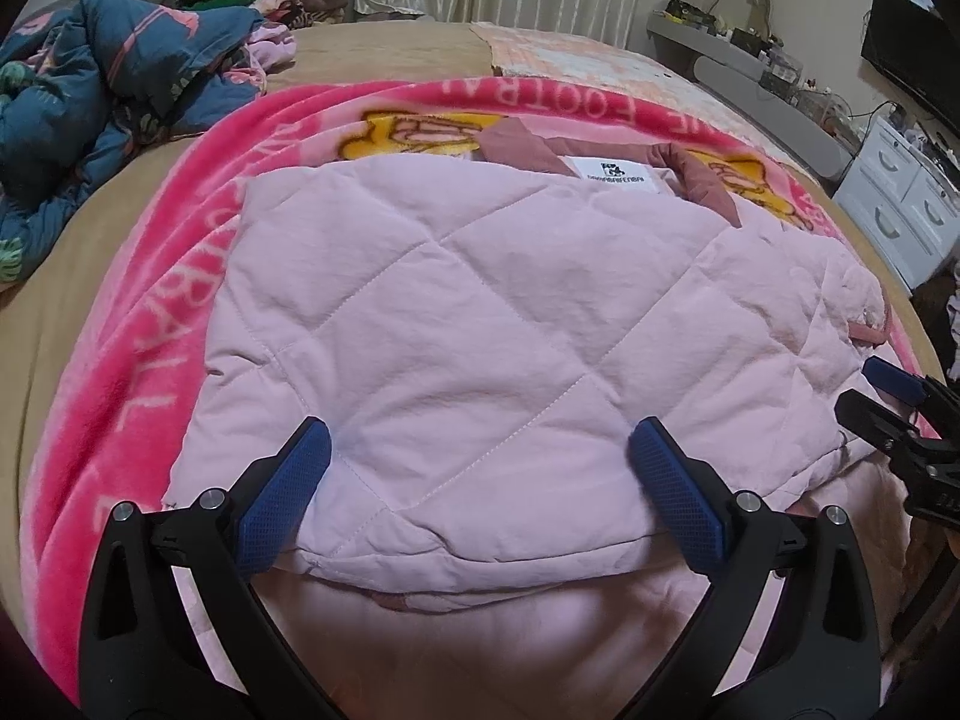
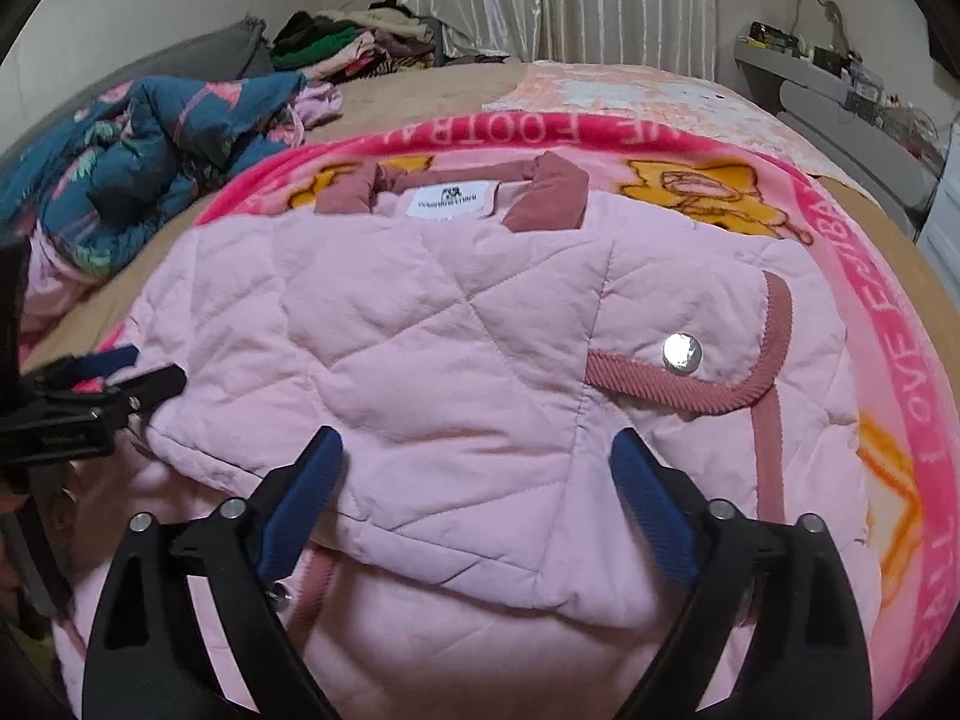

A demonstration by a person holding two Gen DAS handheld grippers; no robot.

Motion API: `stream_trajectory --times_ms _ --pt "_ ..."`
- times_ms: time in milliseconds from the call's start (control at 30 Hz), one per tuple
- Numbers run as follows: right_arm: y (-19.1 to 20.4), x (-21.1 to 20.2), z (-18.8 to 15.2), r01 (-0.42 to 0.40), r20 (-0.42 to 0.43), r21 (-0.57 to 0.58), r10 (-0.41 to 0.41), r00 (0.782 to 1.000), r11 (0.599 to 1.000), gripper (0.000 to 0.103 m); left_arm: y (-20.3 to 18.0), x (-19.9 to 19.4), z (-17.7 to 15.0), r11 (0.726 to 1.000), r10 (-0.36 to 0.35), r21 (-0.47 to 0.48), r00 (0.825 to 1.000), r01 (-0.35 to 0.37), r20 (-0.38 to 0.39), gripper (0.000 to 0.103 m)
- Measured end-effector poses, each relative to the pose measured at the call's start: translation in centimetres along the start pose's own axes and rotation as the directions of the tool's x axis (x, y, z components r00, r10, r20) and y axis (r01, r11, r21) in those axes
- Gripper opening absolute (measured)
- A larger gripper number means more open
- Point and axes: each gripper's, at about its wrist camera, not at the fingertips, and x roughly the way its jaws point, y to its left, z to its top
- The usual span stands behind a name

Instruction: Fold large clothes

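Pink quilted jacket (image 1: 456,324) lies flat on the fleece blanket (image 1: 120,324) on the bed, bottom half folded up towards its collar. Left tool (image 1: 480,480) and right tool (image 2: 474,480) gape wide above its near fold, gripping nothing. Next, probably: regrip, fold again.

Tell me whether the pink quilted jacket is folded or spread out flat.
Folded: the pink jacket lies doubled over itself, a rounded fold edge nearest the cameras.

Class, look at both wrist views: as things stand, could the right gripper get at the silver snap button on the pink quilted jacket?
Probably yes: the right gripper is open, and the snap button lies uncovered on the jacket just ahead.
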Motion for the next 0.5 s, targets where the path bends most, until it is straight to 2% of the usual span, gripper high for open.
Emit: stream_trajectory --times_ms 200,500 --pt "-0.3 -1.4 0.4 -0.002 0.036 0.029 0.001 0.999 1.000 0.098 0.1 -0.6 0.3 1.000 -0.008 -0.023 1.000 0.008 -0.001 0.094" --pt "-0.6 -3.2 0.8 0.002 0.072 0.040 -0.005 0.997 0.999 0.099 0.2 -1.7 0.8 0.999 -0.011 -0.053 1.000 0.012 0.004 0.094"
